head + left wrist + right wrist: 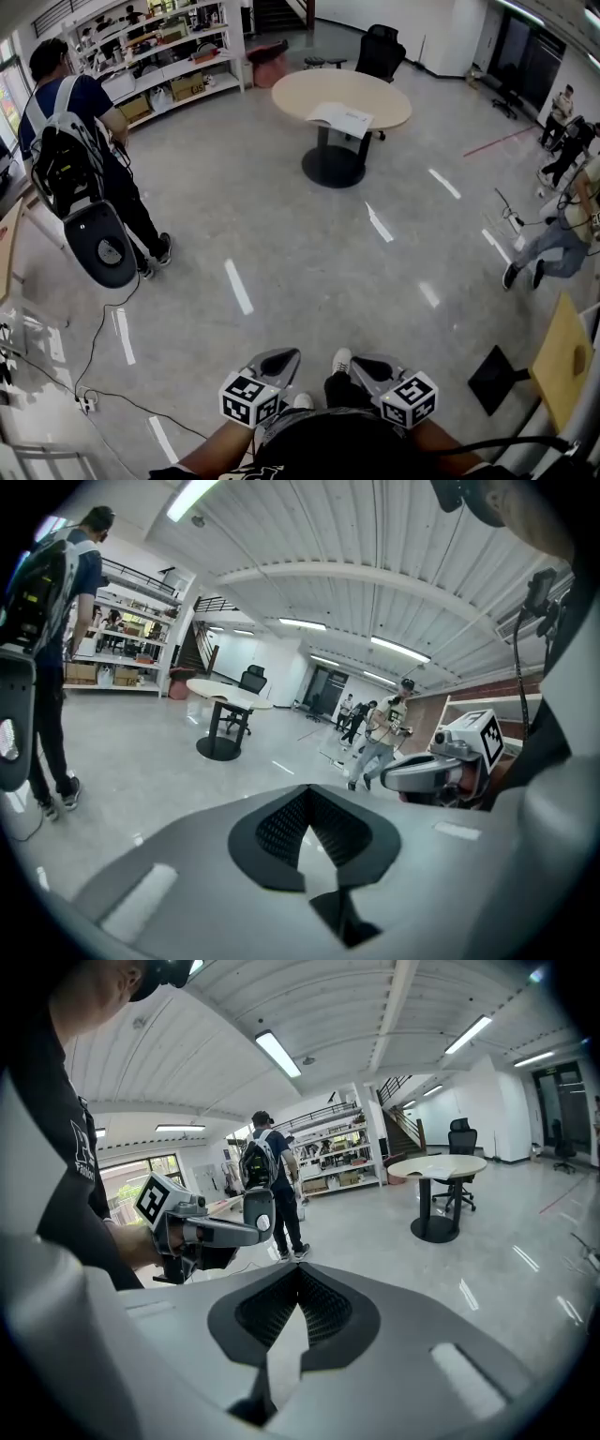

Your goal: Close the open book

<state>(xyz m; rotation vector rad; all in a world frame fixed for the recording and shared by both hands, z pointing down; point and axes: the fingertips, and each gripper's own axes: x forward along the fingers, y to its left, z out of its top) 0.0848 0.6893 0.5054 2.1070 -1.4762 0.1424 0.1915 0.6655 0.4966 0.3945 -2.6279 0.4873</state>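
While both grippers are held low against the person's body at the near end of the room, the open book (pixel 341 117) lies far off on a round table (pixel 300 89), close to the table's near edge and right of its middle. Its pages are pale and spread flat on the smooth, light tan tabletop. The top sits on a single dark post over a round black base (pixel 333 167).

The left gripper (pixel 307 799) has its ribbed black pads pressed together with nothing between them. The right gripper (pixel 298 1274) is closed the same way and is also empty. Both have grey, rounded shells.

A wide stretch of glossy grey floor (pixel 281 244), streaked with reflections of the ceiling lights, lies between the grippers and the table. A person wearing a backpack (pixel 70 141) stands at the left of it, off the direct line, and a thin dark cable (pixel 103 328) trails across the floor below them. White shelves (pixel 159 56) loaded with boxes line the far left wall. A black office chair (pixel 380 52) stands just behind the table. At the right edge another person (pixel 553 248) crouches, and nearer in a tan board (pixel 562 361) leans beside a flat black plate (pixel 495 378).
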